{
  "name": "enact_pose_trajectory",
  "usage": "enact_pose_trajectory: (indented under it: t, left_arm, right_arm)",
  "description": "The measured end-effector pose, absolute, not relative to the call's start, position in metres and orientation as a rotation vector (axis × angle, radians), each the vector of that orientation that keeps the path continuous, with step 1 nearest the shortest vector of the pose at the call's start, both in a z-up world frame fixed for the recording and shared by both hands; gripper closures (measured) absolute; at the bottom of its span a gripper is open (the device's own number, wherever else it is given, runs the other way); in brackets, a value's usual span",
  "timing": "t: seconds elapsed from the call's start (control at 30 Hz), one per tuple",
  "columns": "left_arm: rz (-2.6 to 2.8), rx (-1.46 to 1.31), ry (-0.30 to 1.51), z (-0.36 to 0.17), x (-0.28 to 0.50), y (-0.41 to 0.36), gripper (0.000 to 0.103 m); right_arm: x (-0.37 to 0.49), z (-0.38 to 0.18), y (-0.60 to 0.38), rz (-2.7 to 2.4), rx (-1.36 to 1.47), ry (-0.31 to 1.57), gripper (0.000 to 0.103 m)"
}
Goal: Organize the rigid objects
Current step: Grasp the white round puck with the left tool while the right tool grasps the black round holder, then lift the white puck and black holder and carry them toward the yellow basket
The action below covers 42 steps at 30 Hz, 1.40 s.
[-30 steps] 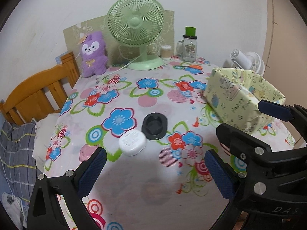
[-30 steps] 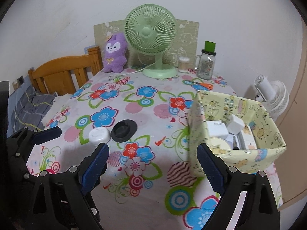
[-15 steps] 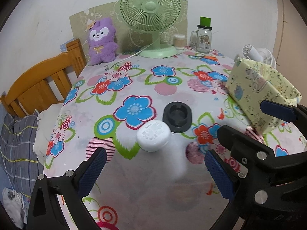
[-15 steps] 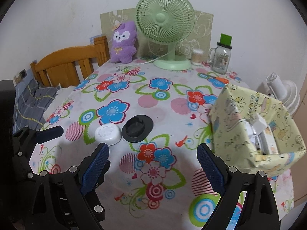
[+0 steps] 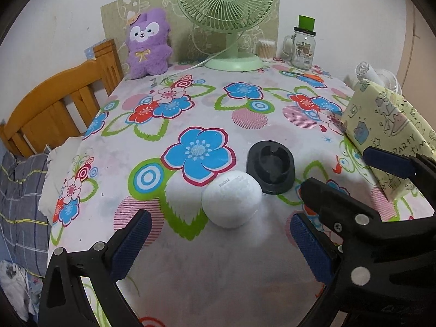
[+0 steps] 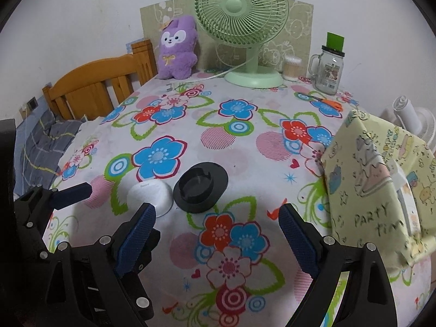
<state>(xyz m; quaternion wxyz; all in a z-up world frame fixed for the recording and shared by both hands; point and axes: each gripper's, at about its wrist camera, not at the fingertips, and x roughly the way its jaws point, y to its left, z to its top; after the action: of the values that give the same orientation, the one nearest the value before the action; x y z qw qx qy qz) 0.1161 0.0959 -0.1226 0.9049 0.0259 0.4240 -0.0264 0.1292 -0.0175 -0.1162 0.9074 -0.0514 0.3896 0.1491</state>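
Observation:
A white rounded earbud case (image 5: 231, 202) lies on the flowered tablecloth, touching a black oval dish-like holder (image 5: 271, 166). My left gripper (image 5: 218, 242) is open and empty, its jaws wide just short of the white case. In the right wrist view the white case (image 6: 150, 196) and black holder (image 6: 201, 187) lie ahead and left. My right gripper (image 6: 218, 235) is open and empty. The left gripper (image 6: 73, 193) shows at the left there. A yellow patterned box (image 6: 381, 188) with white items inside stands at the right; it also shows in the left wrist view (image 5: 389, 133).
A green desk fan (image 5: 229, 19), a purple plush (image 5: 148, 43), a cotton swab jar (image 5: 265, 50) and a glass mug jar with a green lid (image 5: 302, 46) stand along the back edge. A wooden bed frame (image 5: 62, 100) is at the left. A white fan (image 6: 411, 120) stands beyond the right edge.
Both grippers have moved forward and lower toward the table. The white case and black holder now sit closer to the left jaws. The box has slid to the right of both views.

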Motion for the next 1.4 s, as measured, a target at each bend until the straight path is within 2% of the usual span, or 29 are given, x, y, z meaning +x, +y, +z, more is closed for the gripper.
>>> enact_pose_trajectory:
  t: [0.1, 0.4, 0.53, 0.63, 0.73, 0.77, 0.87, 1.27, 1.3, 1.4]
  left_arm:
    - [-0.053, 0.050, 0.883, -0.128, 0.123, 0.096, 0.003]
    - [-0.037, 0.004, 0.919, -0.139, 0.138, 0.102, 0.019]
    - [-0.038, -0.003, 0.924, -0.142, 0.141, 0.101, 0.022]
    - [-0.045, 0.021, 0.913, -0.142, 0.141, 0.096, 0.028]
    - [-0.072, 0.020, 0.910, -0.141, 0.142, 0.095, 0.039]
    - [-0.076, 0.022, 0.907, -0.141, 0.142, 0.095, 0.047]
    - [-0.082, 0.026, 0.909, -0.140, 0.142, 0.094, 0.048]
    - [-0.077, 0.031, 0.911, -0.140, 0.142, 0.093, 0.049]
    - [-0.074, 0.030, 0.912, -0.140, 0.141, 0.093, 0.049]
    - [-0.076, 0.032, 0.913, -0.140, 0.139, 0.091, 0.049]
  right_arm:
    - [0.137, -0.121, -0.014, 0.310, -0.115, 0.811, 0.013]
    - [0.154, -0.133, -0.004, 0.318, -0.127, 0.830, 0.016]
    - [0.160, -0.136, 0.000, 0.316, -0.139, 0.836, 0.016]
    - [0.163, -0.139, 0.001, 0.314, -0.141, 0.842, 0.016]
    - [0.167, -0.141, 0.002, 0.317, -0.134, 0.849, 0.016]
    - [0.169, -0.142, 0.003, 0.318, -0.133, 0.851, 0.016]
    - [0.174, -0.144, 0.006, 0.318, -0.138, 0.855, 0.017]
    - [0.187, -0.154, 0.017, 0.347, -0.164, 0.886, 0.048]
    - [0.187, -0.153, 0.017, 0.349, -0.171, 0.882, 0.061]
    - [0.184, -0.152, 0.016, 0.347, -0.190, 0.883, 0.063]
